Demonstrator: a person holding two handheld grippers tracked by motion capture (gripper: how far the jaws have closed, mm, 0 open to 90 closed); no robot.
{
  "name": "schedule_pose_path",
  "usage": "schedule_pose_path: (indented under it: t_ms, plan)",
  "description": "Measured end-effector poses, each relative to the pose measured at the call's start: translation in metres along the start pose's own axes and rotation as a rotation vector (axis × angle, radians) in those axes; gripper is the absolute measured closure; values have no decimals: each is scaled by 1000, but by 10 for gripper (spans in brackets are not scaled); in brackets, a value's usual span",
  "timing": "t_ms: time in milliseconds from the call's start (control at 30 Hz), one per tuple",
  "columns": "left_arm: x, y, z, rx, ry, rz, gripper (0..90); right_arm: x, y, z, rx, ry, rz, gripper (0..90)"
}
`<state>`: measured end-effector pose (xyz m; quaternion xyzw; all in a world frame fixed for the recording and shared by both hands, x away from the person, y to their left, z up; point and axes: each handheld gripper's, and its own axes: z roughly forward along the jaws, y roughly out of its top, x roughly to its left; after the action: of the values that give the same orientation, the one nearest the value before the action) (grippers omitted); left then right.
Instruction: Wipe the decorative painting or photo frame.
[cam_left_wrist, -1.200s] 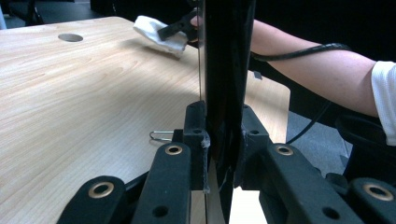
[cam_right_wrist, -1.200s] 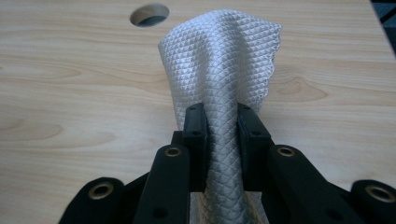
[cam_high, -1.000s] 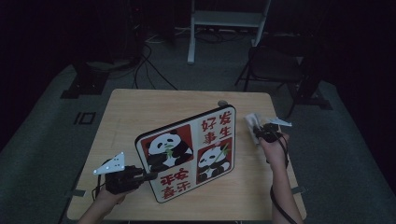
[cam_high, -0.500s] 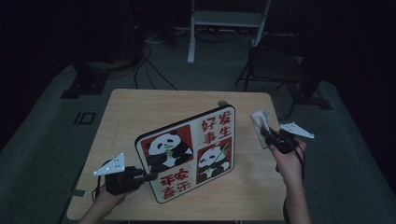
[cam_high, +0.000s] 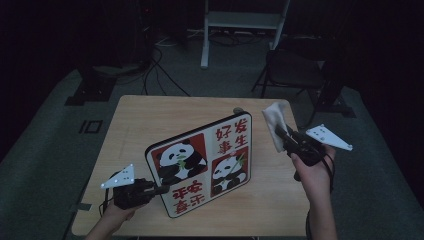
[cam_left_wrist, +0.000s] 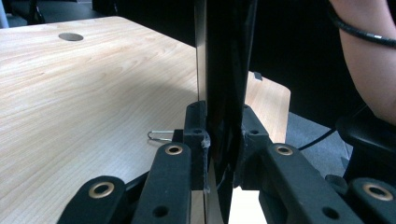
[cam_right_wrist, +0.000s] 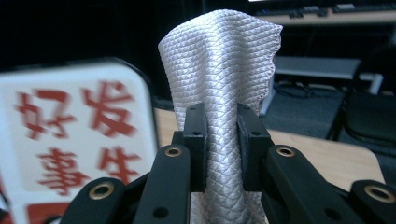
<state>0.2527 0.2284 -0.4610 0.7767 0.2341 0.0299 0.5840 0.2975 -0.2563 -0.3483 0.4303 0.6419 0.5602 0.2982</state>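
A flat board (cam_high: 202, 165) printed with pandas and red characters stands tilted upright over the wooden table (cam_high: 150, 120). My left gripper (cam_high: 162, 189) is shut on its lower left edge; in the left gripper view the board's edge (cam_left_wrist: 223, 93) runs up between the jaws of the left gripper (cam_left_wrist: 223, 135). My right gripper (cam_high: 281, 136) hovers to the right of the board, shut on a white woven cloth (cam_high: 275, 122). In the right gripper view the cloth (cam_right_wrist: 222, 70) rises from between the jaws of the right gripper (cam_right_wrist: 222, 135), with the board (cam_right_wrist: 77, 135) blurred at left.
A small wire clip (cam_left_wrist: 161, 136) lies on the table near the left jaw. A round cable hole (cam_left_wrist: 71, 36) sits far across the tabletop. Beyond the table stand a dark chair (cam_high: 295, 70) and a white frame (cam_high: 245, 22), with cables on the floor.
My right gripper has lifted and swung out to the right with the cloth, away from the board. The left gripper and board have stayed put.
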Motion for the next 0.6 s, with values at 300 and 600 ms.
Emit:
schedule_pose_path:
  t_ms: [300, 600]
  plan:
    - [-1, -1, 0, -3, 2, 0, 790, 40, 19, 5, -50, 97, -57, 771]
    - [-1, -1, 0, -3, 3, 0, 791, 55, 14, 27, -13, 115, -79, 770]
